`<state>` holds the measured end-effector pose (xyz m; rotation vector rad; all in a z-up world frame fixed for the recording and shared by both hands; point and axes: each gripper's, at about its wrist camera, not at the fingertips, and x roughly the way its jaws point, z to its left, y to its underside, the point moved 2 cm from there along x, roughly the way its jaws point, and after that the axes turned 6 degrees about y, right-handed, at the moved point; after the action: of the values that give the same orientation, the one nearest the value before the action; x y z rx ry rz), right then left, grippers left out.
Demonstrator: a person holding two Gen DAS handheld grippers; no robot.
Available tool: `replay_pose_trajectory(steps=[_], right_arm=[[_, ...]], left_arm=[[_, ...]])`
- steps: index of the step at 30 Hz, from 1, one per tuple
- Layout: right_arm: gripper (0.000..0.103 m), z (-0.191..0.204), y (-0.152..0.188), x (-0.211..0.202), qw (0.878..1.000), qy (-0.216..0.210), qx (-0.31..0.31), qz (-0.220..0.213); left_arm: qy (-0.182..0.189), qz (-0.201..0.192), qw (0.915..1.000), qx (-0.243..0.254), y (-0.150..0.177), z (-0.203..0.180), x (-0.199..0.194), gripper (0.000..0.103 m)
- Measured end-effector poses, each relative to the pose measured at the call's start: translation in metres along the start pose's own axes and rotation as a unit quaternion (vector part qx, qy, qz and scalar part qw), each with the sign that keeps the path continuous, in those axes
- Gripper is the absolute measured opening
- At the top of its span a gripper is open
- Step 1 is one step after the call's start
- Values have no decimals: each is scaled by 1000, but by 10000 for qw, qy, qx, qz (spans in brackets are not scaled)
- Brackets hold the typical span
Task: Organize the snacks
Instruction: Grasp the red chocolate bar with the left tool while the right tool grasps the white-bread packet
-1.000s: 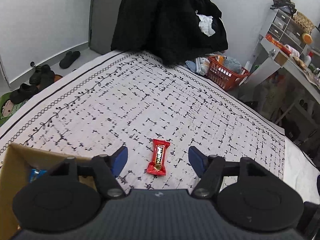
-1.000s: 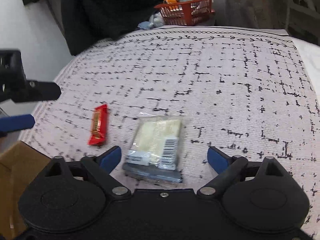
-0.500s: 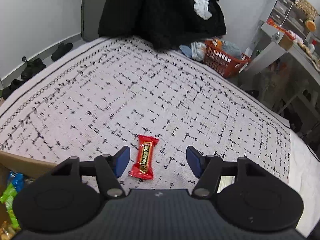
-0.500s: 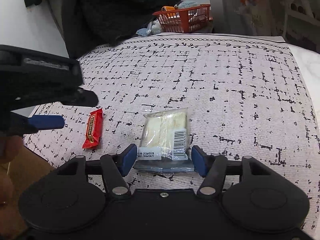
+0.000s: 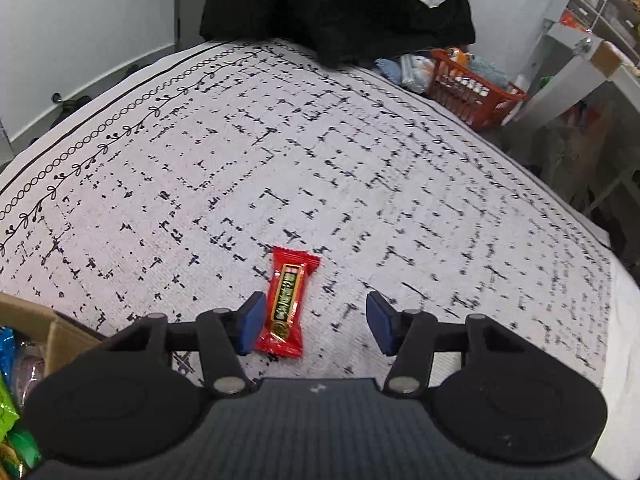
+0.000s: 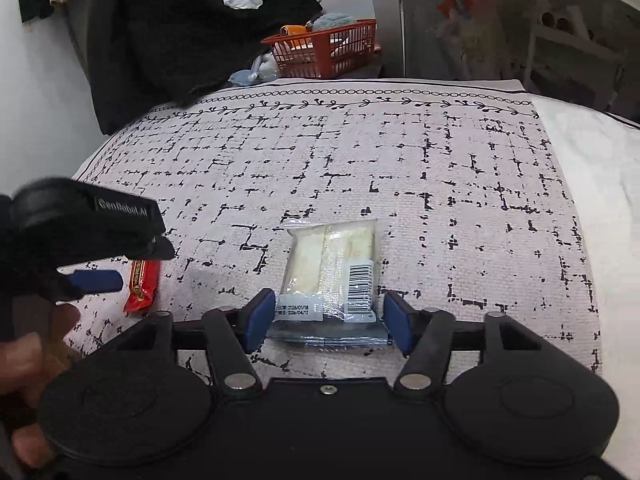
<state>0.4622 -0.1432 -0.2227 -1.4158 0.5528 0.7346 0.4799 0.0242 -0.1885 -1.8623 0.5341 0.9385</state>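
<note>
Left wrist view: a red snack bar (image 5: 287,304) lies flat on the patterned cloth (image 5: 248,168), its near end between the blue pads of the left gripper (image 5: 316,326). The left pad sits just beside the wrapper and the right pad stands apart; the jaws have just been closing and are not yet pressing on the bar. A cardboard box (image 5: 60,334) holding coloured packets sits at the lower left.

Right wrist view: a clear-wrapped pale snack pack (image 6: 334,280) lies on the cloth, its near end between the right gripper's (image 6: 330,320) pads. Both pads meet the wrapper's edges; firm grip cannot be confirmed. An orange basket (image 6: 324,46) stands beyond the cloth.
</note>
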Motion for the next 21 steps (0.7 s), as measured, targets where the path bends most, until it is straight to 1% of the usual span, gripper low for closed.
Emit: replay_pose_trajectory(steps=[3,6,7,8,12,13,14,15,17,18,19,20,21], right_arm=[[64,2,-1,3,10000,-5,-5,24],[73,3,-1,5,10000,37,-10,4],[78,3,-2,6,10000,52,-9,-17],[79,3,-2,7,10000,79,-6,-53],[80,5,-2,13,9999,144,-61,-71],[80,7,-3,15,9997,175,-125,-95],[80,9,-3,16,9996,189,-161,-106],[80,10,-4,17,9996,196,-190,-108],[80,12,-3,19,9995,215,-231,-101],[80,13,-3,20,9993,243,-286,-88],[74,14,-2,20,9989,285,-351,-83],[63,16,-1,19,9985,312,-432,-102],[59,17,0,19,9979,362,-527,-108]], left_arm=[[-159,-8,9998,-111,1,5,9,53],[-293,-49,9994,-183,1,9,15,53],[-283,-31,9994,-210,1,11,17,53],[-273,-1,9993,-235,1,11,20,52],[-322,26,9993,-212,3,13,26,43],[-322,16,9993,-197,3,14,26,35],[-301,16,9993,-206,4,14,26,31],[-266,17,9994,-234,4,16,26,22],[-176,24,9996,-232,5,17,23,20],[-153,40,9996,-212,6,16,21,20],[-126,67,9997,-208,7,16,20,20],[-103,96,9997,-214,8,16,18,19],[-86,122,9997,-216,9,16,16,19]])
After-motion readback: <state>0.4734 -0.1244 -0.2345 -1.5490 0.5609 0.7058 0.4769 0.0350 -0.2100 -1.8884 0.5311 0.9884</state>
